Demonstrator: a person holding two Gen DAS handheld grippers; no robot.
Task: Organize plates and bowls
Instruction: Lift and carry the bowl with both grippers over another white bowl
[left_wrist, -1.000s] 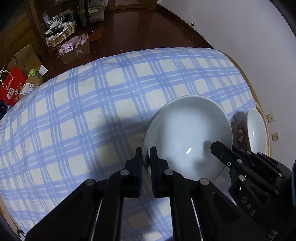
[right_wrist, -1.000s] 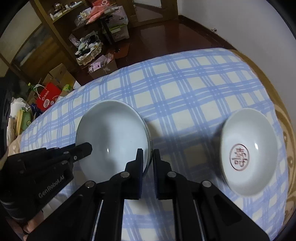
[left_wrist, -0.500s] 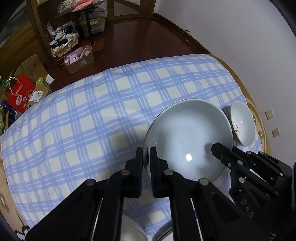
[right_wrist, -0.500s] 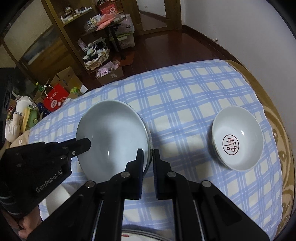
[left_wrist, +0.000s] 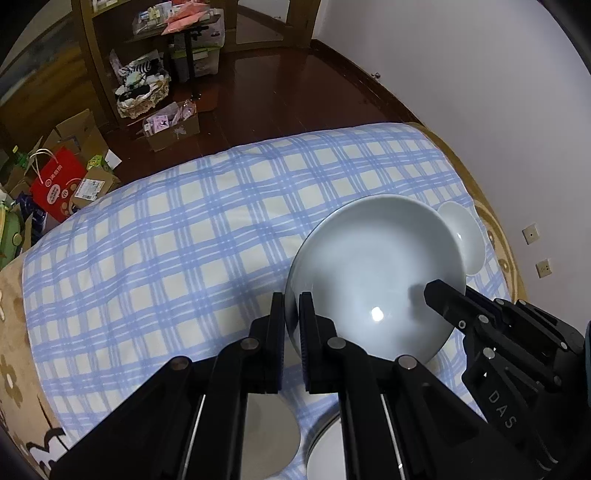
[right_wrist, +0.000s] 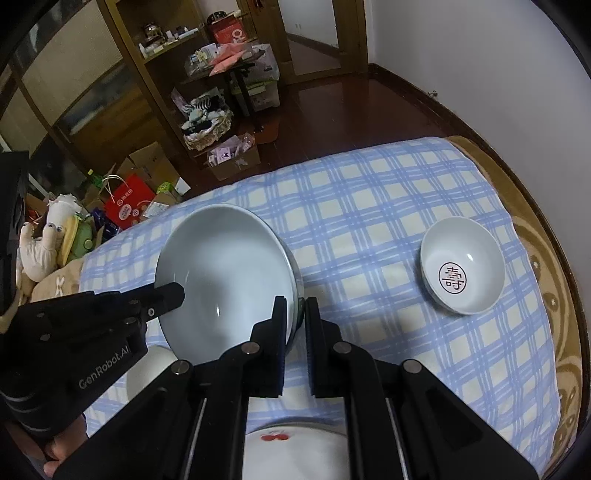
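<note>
Both grippers hold a stack of pale grey-white plates (left_wrist: 373, 273) above the blue checked tablecloth (left_wrist: 166, 240). My left gripper (left_wrist: 291, 310) is shut on the stack's left rim. My right gripper (right_wrist: 295, 314) is shut on the right rim of the same stack (right_wrist: 221, 273). A white bowl with a red-and-black character (right_wrist: 461, 269) sits on the cloth at the right, and its edge shows behind the stack in the left wrist view (left_wrist: 465, 236). Below the grippers lie a white plate with a red cherry mark (right_wrist: 288, 446) and another white dish (left_wrist: 269, 432).
The round table's patterned edge (right_wrist: 554, 314) runs close to a white wall on the right. Beyond the table's far edge are a dark wood floor, a shelf unit, cardboard boxes (left_wrist: 170, 125) and a red bag (left_wrist: 55, 184). Soft toys (right_wrist: 48, 240) lie at the left.
Both grippers have risen with the plate stack, so the table looks smaller and farther. The cherry plate and another dish have come into view below.
</note>
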